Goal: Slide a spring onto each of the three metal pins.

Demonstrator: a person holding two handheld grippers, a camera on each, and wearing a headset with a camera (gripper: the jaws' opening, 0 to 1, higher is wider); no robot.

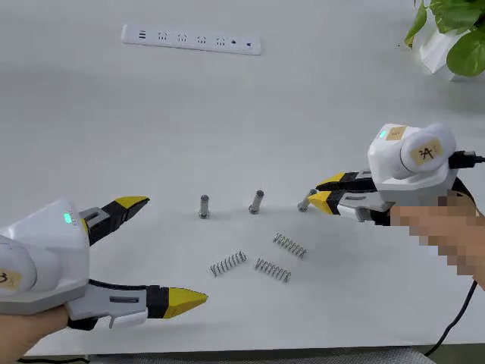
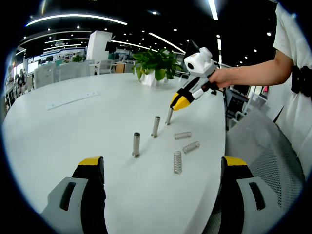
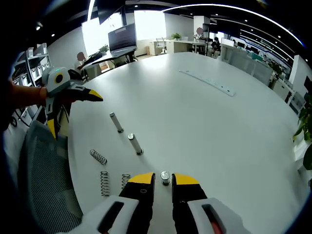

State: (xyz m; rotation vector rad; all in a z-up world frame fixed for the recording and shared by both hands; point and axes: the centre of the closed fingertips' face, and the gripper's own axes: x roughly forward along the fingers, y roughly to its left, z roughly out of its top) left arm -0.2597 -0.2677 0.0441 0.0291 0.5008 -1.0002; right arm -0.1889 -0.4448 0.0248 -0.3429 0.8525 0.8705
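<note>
Three metal pins stand in a row on a white table (image 1: 303, 114): the middle pin (image 1: 257, 201), the left pin (image 1: 204, 206) just beside it on one side, and the right pin (image 1: 306, 202), which leans, on the other. Three springs (image 1: 272, 270) lie flat and bare on the near side of the middle pin, towards the table's front edge, none on a pin. Left gripper (image 1: 174, 249) hangs near that front edge, well to the left of the middle pin, jaws spread wide and holding nothing. Right gripper (image 3: 164, 179) sits to the right of the middle pin, jaws drawn narrow with the right pin's head between the tips; contact cannot be judged. A power strip (image 1: 192, 39) lies far beyond the middle pin, and a potted plant (image 1: 455, 30) stands at the far right corner. Bare tabletop separates the middle pin from both. An open office with ceiling strip lights surrounds the table, and a grey mesh chair (image 2: 253, 136) stands against its front edge.
</note>
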